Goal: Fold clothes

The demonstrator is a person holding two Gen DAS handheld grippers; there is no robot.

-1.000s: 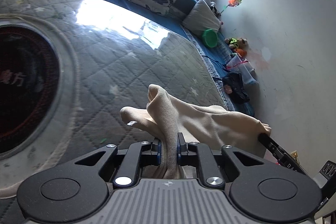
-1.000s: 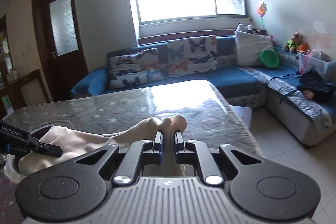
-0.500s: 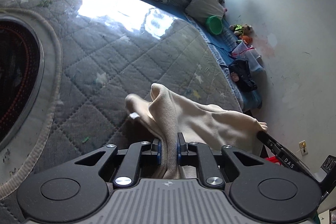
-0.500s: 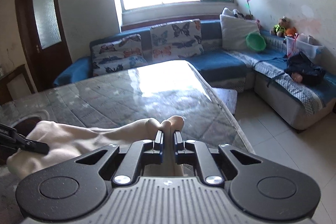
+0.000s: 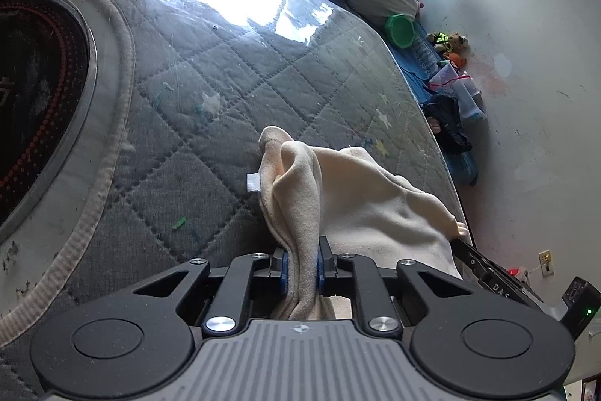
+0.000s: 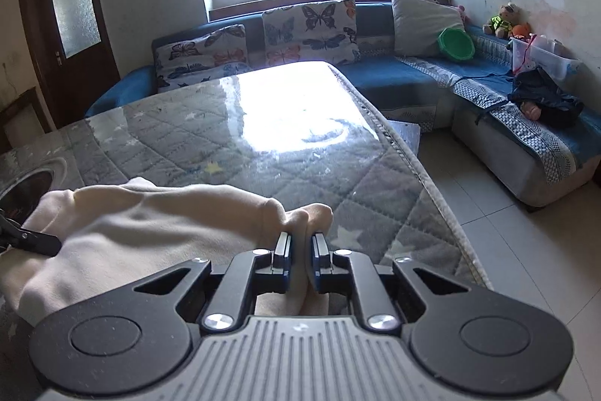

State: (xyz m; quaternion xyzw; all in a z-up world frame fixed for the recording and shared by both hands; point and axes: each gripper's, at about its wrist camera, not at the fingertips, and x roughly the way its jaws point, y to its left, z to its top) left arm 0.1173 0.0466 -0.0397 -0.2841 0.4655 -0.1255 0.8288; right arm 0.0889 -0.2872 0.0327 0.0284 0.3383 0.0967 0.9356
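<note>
One cream fleece garment point(image 5: 360, 198) draped on grey quilted glass-covered tabletop point(image 5: 233, 70) near its edge | two grippers: left gripper point(image 5: 300, 260) jaws clenched on one bunched end, right gripper point(image 6: 300, 248) jaws clenched on the other | garment shape hidden by bunching | white tag point(image 5: 252, 182) only in left view | two butterfly-print cushions point(image 6: 310, 27) whole only in right view.

The letters "DAS" stand in white on the black arm of the right gripper point(image 5: 501, 282) at the near right edge of the left wrist view, and part of a red character shows on the dark round inset point(image 5: 33, 93) at far left, too cropped to read.
</note>
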